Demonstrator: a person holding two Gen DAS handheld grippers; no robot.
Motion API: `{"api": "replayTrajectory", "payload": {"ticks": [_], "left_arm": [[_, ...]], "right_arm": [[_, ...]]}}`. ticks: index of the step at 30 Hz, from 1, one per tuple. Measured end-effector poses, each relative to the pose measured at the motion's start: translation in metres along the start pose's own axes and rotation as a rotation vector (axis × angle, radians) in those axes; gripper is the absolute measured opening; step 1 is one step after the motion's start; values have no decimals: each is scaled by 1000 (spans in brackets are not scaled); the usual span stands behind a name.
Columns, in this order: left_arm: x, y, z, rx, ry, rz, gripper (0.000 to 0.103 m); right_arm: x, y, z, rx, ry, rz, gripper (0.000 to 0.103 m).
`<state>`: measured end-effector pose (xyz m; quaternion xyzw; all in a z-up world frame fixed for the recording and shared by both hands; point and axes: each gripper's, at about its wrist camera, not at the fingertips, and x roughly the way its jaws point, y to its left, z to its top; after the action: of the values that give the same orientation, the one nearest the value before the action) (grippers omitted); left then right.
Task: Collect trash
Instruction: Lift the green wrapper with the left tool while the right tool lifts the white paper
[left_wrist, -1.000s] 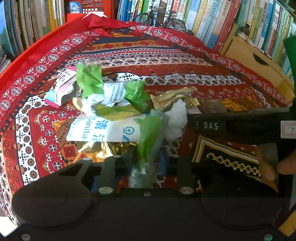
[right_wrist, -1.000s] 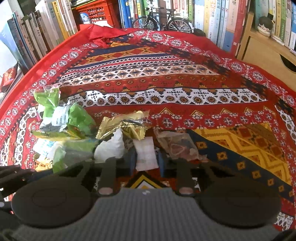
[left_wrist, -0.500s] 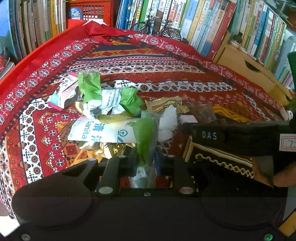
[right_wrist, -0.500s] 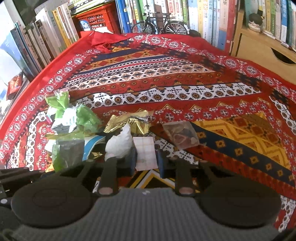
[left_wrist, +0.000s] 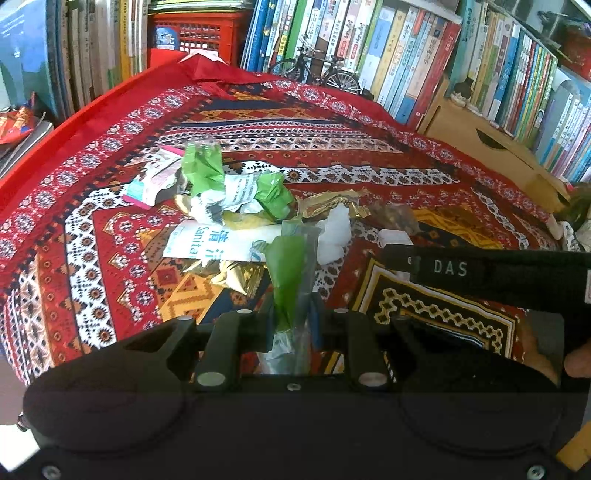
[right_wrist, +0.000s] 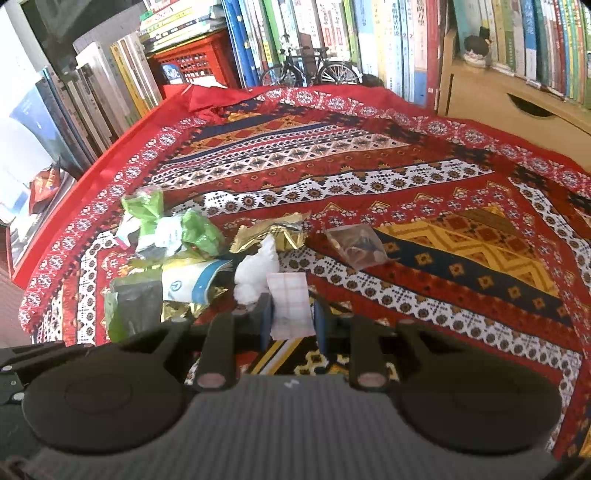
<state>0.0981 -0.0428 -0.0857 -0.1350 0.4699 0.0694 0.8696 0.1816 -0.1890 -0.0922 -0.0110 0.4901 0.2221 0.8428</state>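
1. Green wrapper (left_wrist: 290, 280): crumpled green/clear plastic, stands upright between the left gripper (left_wrist: 291, 325) fingers, pinched there, lifted off the cloth. No readable print on it.
2. White paper slip (right_wrist: 290, 304): flat, pale, faint pinkish grid, held upright between the right gripper (right_wrist: 290, 326) fingers; jaws closed onto it.
3. Writing seen: white packet (left_wrist: 214, 242) w/ blue "Sanita…" + Chinese characters, lying flat just beyond the left fingers. Black bar of the right tool in left view reads "DAS" (left_wrist: 450, 267).
4. Trash pile on patterned cloth (right_wrist: 369, 177), left of centre: green-and-white crumpled wrappers (left_wrist: 236, 184), gold foil wrapper (right_wrist: 273, 232), white tissue wad (right_wrist: 256, 267), pink/white carton scrap (left_wrist: 155, 181), 2nd gold foil (left_wrist: 232, 273) under the white packet.
5. Clear bag w/ brown contents (right_wrist: 356, 245) lies apart, right of the pile, beyond the right gripper.
6. Background: bookshelves w/ book spines (titles too small to read), red crate (right_wrist: 195, 62), model bicycle (right_wrist: 308, 72), wooden drawer unit (right_wrist: 517, 107).
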Motion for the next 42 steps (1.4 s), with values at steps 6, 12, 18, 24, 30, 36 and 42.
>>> {"api": "replayTrajectory", "payload": {"ticks": [6,12,18,24,30,36,42], "left_arm": [[-22,5,-10,4,-20,3,17],[-46,13,-25,5,-38,0,17],[-71,24,-46,8,-48,2,17],[-94,42,-69,-5,-49,9,17],[-115,56,-90,-6,-55,22,17],[-131,71,-111,-14,-54,37,17],[-143,88,-135,-22,-47,60,17]], "right_arm": [[-21,10,-13,-5,-24,-2,29],[-43,25,-32,-3,-43,-13,29],[-62,44,-56,-16,-48,-17,29],[-77,65,-82,-32,-44,-14,29],[-87,83,-107,-39,-31,14,29],[-92,102,-130,-46,-15,35,29],[-94,119,-151,-52,3,60,29]]}}
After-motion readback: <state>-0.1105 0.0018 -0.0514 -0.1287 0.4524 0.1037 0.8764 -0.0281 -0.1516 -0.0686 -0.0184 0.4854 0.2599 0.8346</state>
